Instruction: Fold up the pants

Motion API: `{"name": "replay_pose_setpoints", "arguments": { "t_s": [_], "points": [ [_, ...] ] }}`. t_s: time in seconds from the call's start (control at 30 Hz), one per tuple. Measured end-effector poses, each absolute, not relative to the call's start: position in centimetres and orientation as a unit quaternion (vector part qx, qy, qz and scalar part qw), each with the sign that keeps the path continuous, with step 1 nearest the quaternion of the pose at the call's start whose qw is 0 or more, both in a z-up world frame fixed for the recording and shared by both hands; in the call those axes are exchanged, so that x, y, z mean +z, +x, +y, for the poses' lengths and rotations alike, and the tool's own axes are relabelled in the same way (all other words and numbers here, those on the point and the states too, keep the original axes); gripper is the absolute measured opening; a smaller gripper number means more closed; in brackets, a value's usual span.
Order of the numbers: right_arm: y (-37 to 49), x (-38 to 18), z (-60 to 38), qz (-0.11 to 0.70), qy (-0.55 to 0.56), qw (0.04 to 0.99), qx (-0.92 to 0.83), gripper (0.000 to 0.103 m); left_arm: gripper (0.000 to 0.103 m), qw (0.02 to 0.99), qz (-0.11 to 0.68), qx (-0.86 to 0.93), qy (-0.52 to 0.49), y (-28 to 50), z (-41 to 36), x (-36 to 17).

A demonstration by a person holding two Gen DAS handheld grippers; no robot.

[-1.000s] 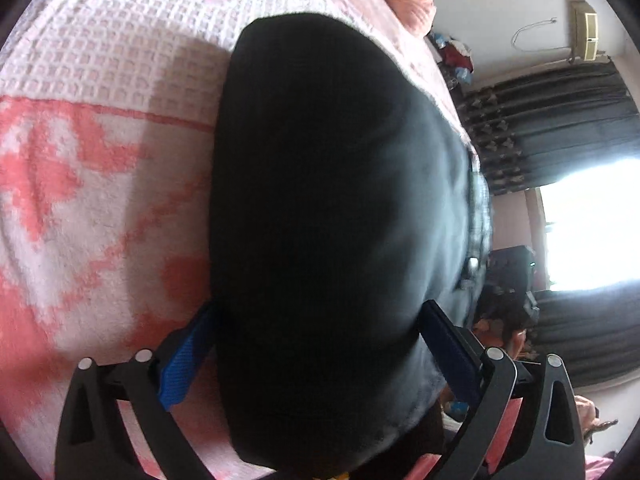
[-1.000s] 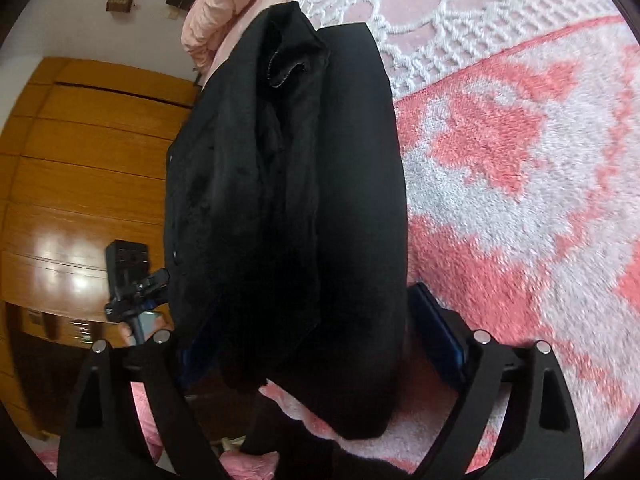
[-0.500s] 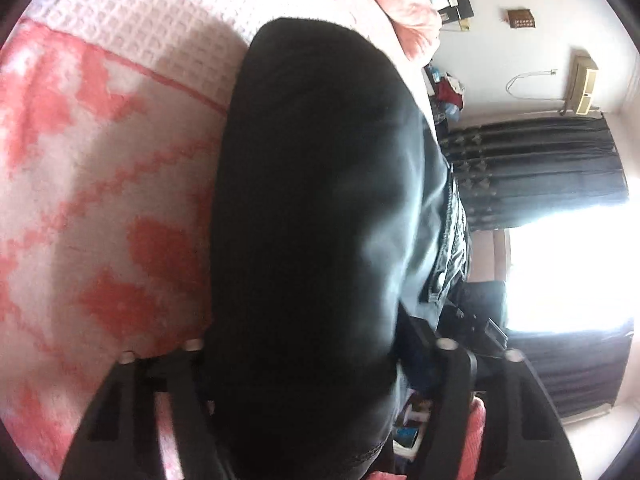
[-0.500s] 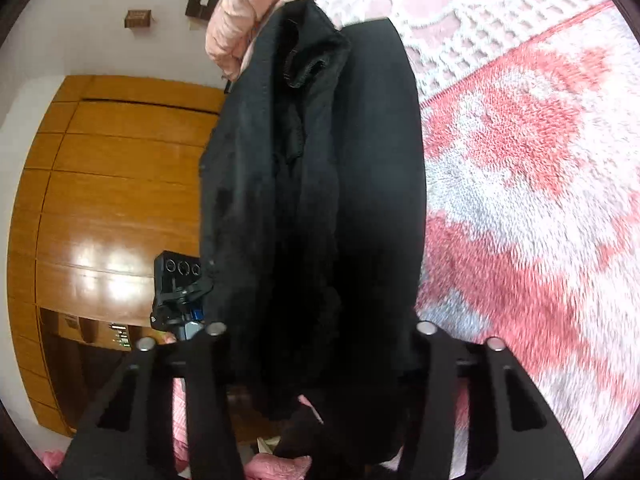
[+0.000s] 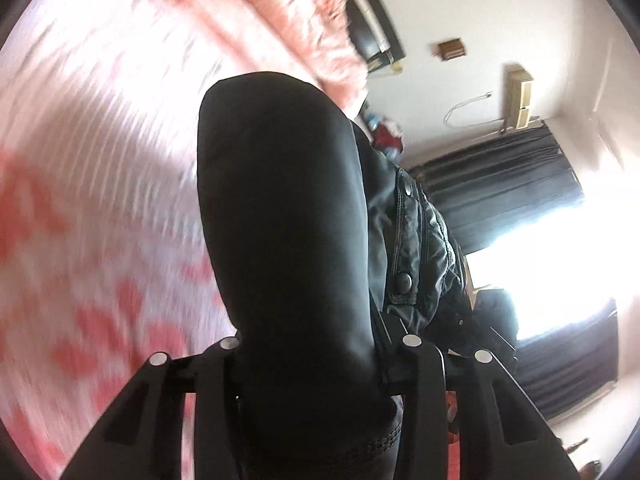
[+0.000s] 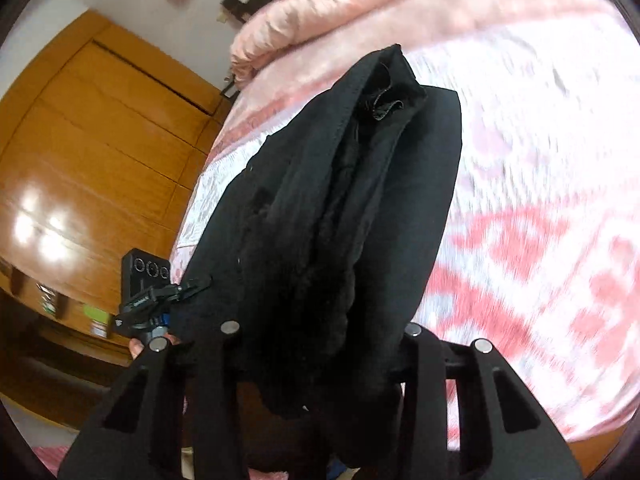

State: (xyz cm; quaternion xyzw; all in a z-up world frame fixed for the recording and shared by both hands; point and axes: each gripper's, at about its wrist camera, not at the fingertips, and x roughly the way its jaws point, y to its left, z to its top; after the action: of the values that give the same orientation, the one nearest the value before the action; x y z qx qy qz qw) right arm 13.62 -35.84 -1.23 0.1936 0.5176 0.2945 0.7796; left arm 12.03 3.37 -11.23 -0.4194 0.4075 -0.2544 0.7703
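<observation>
The black pants [image 5: 288, 216] fill the middle of the left wrist view, with their snap-button waistband [image 5: 404, 248] at the right. My left gripper [image 5: 316, 344] is shut on the pants and holds them above the bed. In the right wrist view the pants [image 6: 352, 208] hang bunched in thick folds, a fuzzy lining showing. My right gripper [image 6: 320, 332] is shut on the pants too. The fingertips of both grippers are hidden by the cloth.
A pink and red patterned bedspread [image 5: 80, 208] lies under the pants, and shows in the right wrist view [image 6: 540, 220]. A pink duvet [image 6: 332, 4] is heaped at the headboard. A wooden wardrobe [image 6: 80, 152] and a phone on a tripod [image 6: 146, 280] stand left. Dark curtains [image 5: 500, 176] flank a bright window.
Both grippers closed on the pants and lifted them off the bed, tilting up toward the headboard. The bedspread now blurs with motion.
</observation>
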Motion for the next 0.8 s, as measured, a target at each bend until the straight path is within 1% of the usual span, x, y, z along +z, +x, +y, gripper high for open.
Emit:
{"name": "replay_pose_setpoints", "arguments": {
  "t_s": [0.13,0.27,0.43,0.5,0.6,0.63,0.67,0.7,0.73,0.77,0.8],
  "points": [
    [17.4,0.6,-36.2,0.488,0.187,0.794,0.311,0.038,0.039,0.802,0.390,-0.229,-0.391,16.9,3.6,-9.6],
    [23.5,-0.4,-35.9,0.484,0.197,0.790,0.320,0.038,0.039,0.819,0.400,-0.192,-0.365,22.8,3.9,-10.5],
    [30.1,-5.3,-35.1,0.506,0.219,0.772,0.318,0.038,0.039,0.813,0.446,-0.143,-0.346,27.6,2.6,-14.3],
    [31.6,-7.9,-35.5,0.522,0.227,0.761,0.310,0.038,0.039,0.815,0.447,-0.141,-0.340,27.9,2.6,-15.1],
    [33.2,-12.3,-35.6,0.554,0.229,0.747,0.287,0.041,0.043,0.816,0.451,-0.146,-0.331,26.8,2.8,-16.3],
    [33.2,-12.9,-36.0,0.556,0.234,0.744,0.286,0.043,0.047,0.817,0.453,-0.144,-0.326,26.9,2.7,-16.7],
    [33.1,-13.7,-36.5,0.558,0.245,0.739,0.287,0.046,0.054,0.816,0.458,-0.140,-0.325,26.4,2.9,-17.0],
    [33.1,-14.2,-36.9,0.560,0.254,0.735,0.288,0.049,0.057,0.812,0.464,-0.135,-0.328,26.7,3.0,-17.2],
    [32.9,-14.5,-37.0,0.563,0.256,0.733,0.285,0.058,0.062,0.811,0.467,-0.131,-0.327,26.4,3.2,-17.6],
    [32.6,-14.7,-37.2,0.566,0.251,0.735,0.277,0.069,0.068,0.815,0.466,-0.126,-0.321,26.3,3.2,-17.7],
    [32.2,-14.4,-37.3,0.568,0.245,0.738,0.270,0.072,0.071,0.821,0.466,-0.117,-0.310,26.1,2.9,-17.6]
  ]
}}
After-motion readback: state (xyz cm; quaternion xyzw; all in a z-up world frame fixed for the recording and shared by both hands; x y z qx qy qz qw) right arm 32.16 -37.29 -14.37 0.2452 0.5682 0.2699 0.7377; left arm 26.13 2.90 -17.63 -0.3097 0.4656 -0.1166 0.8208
